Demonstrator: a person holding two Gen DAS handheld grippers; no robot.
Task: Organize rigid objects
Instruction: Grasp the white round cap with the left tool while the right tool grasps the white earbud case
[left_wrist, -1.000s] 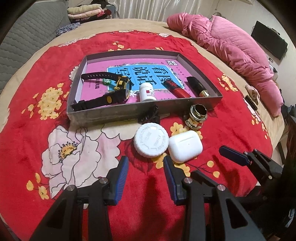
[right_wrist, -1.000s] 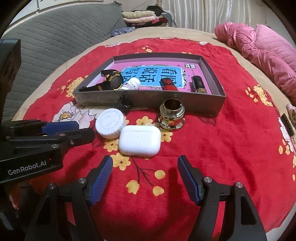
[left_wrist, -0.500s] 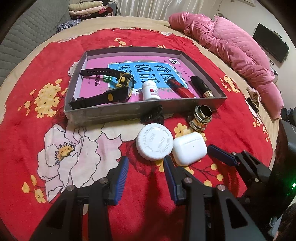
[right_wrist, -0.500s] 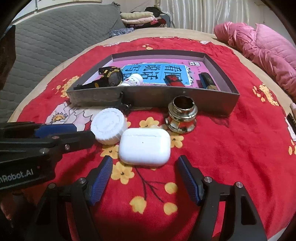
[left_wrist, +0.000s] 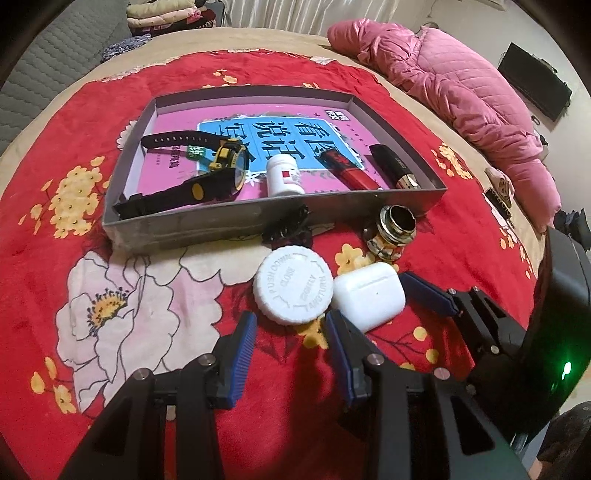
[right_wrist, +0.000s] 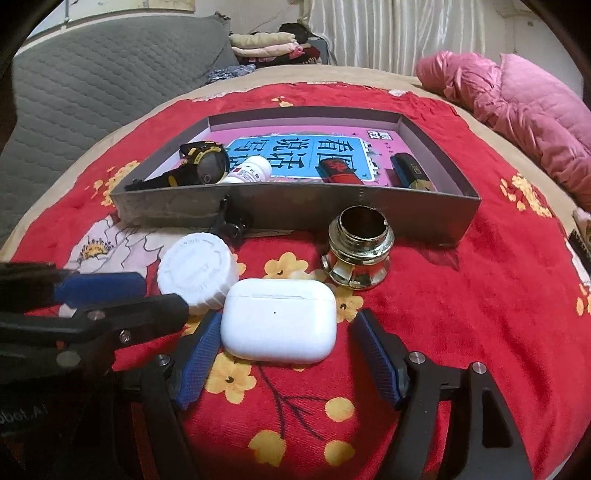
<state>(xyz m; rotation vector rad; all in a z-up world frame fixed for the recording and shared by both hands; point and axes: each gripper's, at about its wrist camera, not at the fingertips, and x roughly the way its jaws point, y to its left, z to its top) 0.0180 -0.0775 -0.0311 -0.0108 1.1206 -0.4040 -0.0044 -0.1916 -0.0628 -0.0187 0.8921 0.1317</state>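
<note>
A white earbud case (right_wrist: 279, 319) lies on the red flowered blanket, between the open jaws of my right gripper (right_wrist: 284, 328), apart from both pads; it also shows in the left wrist view (left_wrist: 369, 297). A white round cap (left_wrist: 293, 287) lies beside it, just ahead of my open, empty left gripper (left_wrist: 291, 328). A brass fitting (right_wrist: 357, 254) and a small black clip (left_wrist: 288, 229) lie before the grey tray (left_wrist: 207, 225). In the tray lie a black-and-yellow watch (left_wrist: 218, 173), a white pill bottle (left_wrist: 282, 179), a red tube (left_wrist: 349, 170) and a black tube (left_wrist: 393, 168).
The blanket covers a round bed. A pink quilted duvet (left_wrist: 461, 92) lies at the right. A grey padded headboard (right_wrist: 92, 85) and folded clothes (right_wrist: 266, 46) stand at the back. Small items (left_wrist: 498, 192) lie near the bed's right edge.
Both grippers have moved forward. The right gripper's jaws now flank the earbud case; the left gripper has come up close behind the white cap. No object has moved.
</note>
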